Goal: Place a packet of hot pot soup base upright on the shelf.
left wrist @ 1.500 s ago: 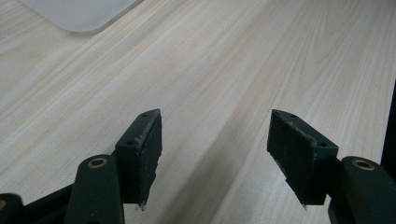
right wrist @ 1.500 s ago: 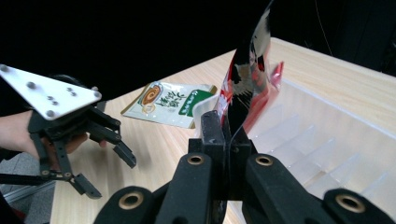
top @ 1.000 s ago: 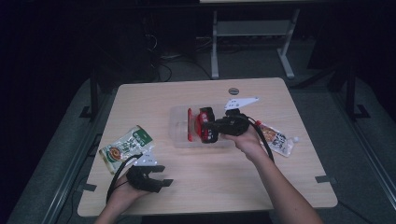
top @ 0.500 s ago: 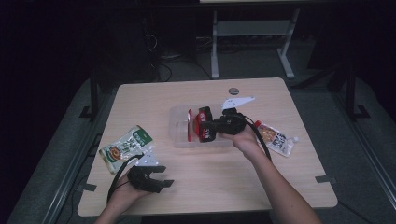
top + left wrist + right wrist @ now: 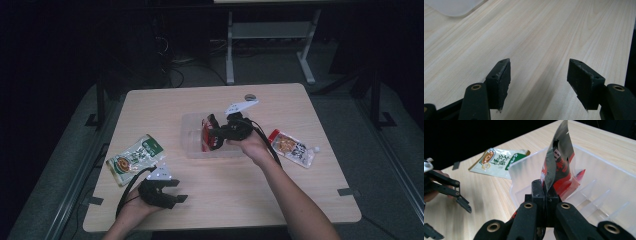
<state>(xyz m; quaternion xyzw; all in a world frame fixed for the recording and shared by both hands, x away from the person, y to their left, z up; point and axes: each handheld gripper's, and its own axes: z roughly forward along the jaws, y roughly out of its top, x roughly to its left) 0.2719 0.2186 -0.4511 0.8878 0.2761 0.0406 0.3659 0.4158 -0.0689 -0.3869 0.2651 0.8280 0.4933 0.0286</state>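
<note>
Starting at the left edge of the worktop [image 5: 310, 200], a green-and-white pouch [image 5: 134, 159] is seen lying flat, untouched. Just beside it, near the front-left corner, the left gripper [image 5: 176, 191] is parked low over bare wood; in the left gripper view its jaws are spread wide, with nothing between the pads [image 5: 503, 80].

Moving toward the middle, a clear divided tray [image 5: 192, 145] is set on the worktop. Over it the right gripper [image 5: 210, 134] is held, and in the right gripper view its jaws are pressed hard together on the lower edge of a red-and-black packet [image 5: 557, 163]. The packet is stood upright on edge, its bottom down among the tray's slotted partitions [image 5: 596, 192], its top leaning slightly toward the tray's near wall.

The step in hand is judged to be the filing of this packet into a slot. To be done well, the packet should be kept vertical and lined up parallel with the dividers before it is lowered, so that its bottom corner is not caught on a partition. The grip should be kept until the packet is seated between two walls; if released too soon, it is likely to flop.

Further right, toward the right edge, a third sachet [image 5: 292, 148] with a spout is lying flat, well apart from the tray. A small round object [image 5: 249, 96] is seen near the far edge.
</note>
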